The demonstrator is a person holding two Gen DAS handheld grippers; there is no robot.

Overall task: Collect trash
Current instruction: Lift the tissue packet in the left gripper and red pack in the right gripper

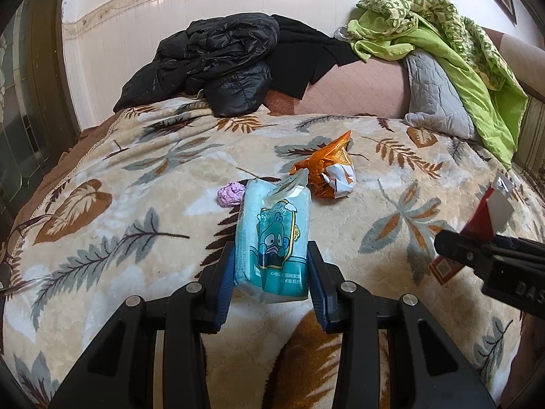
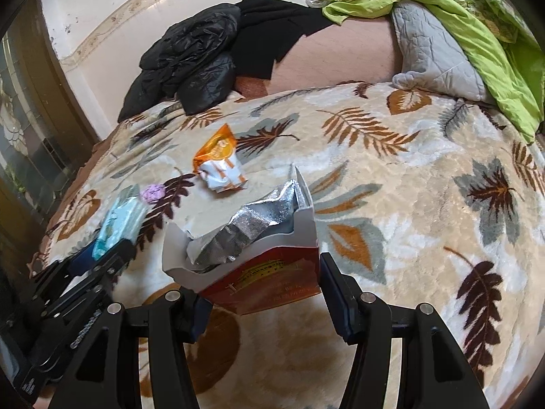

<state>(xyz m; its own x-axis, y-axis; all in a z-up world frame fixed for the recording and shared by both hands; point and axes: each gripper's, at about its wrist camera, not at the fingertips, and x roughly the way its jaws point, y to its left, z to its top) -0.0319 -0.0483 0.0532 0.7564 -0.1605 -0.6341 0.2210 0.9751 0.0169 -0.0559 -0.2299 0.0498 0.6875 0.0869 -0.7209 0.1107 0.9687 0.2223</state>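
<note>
Left wrist view: left gripper [image 1: 270,272] jaws are pinching the tissue pack [image 1: 274,238]; right gripper [image 2: 262,293] jaws are clamping the red box [image 2: 269,276] over open blanket [image 2: 391,187].

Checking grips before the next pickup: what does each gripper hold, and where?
Left gripper clamps the teal tissue pack across its lower sides. Right gripper grips the red box at its lower end.

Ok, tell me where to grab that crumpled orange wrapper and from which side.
Grip the orange wrapper across its bunched middle, coming from above with fingers either side. It lies loose and alone on the blanket; the pointed tip sticking up looks too thin to hold firmly.
</note>
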